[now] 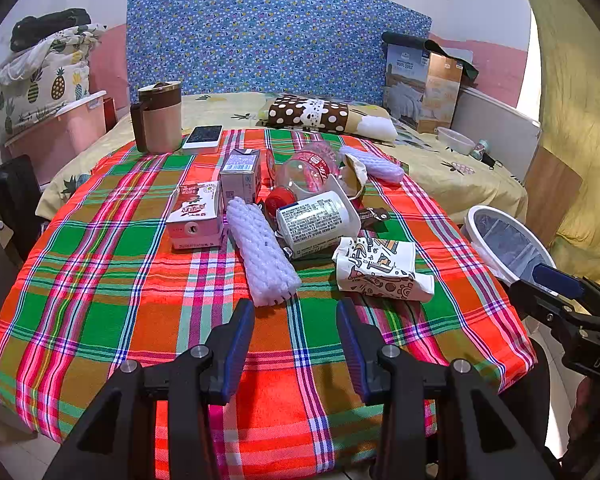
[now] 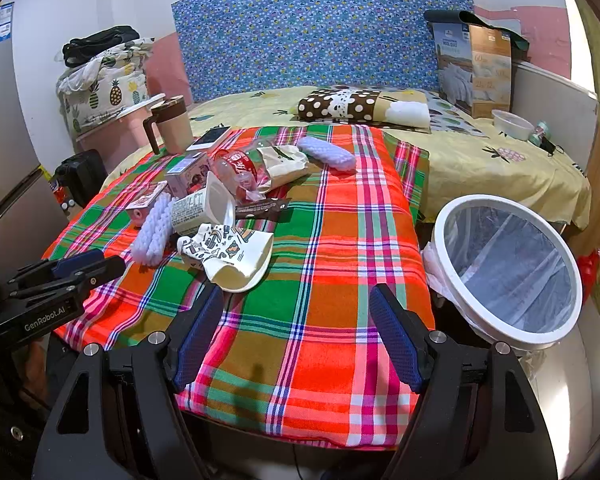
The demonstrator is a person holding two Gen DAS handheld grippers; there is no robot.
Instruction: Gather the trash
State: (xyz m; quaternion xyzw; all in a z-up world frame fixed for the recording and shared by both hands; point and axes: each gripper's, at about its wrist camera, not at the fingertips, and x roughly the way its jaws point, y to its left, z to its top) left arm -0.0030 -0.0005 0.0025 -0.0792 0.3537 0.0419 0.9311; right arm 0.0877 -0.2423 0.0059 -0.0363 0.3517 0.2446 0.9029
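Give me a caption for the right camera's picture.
Open right claw over the plaid cloth, trash pile ahead, bin beside.

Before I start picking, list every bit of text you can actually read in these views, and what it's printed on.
"GenRobot.AI": left hand-held gripper, on its body.
"DAS": right hand-held gripper, on its body; the word is cut off.
"WOOL QUILT": quilt box on the bed.
"60": same quilt box, right wrist view.
Milk cartons, white cup, bottle label: print too small to read.

Bare plaid cloth [image 1: 284, 360] before the trash pile [image 1: 300, 220].
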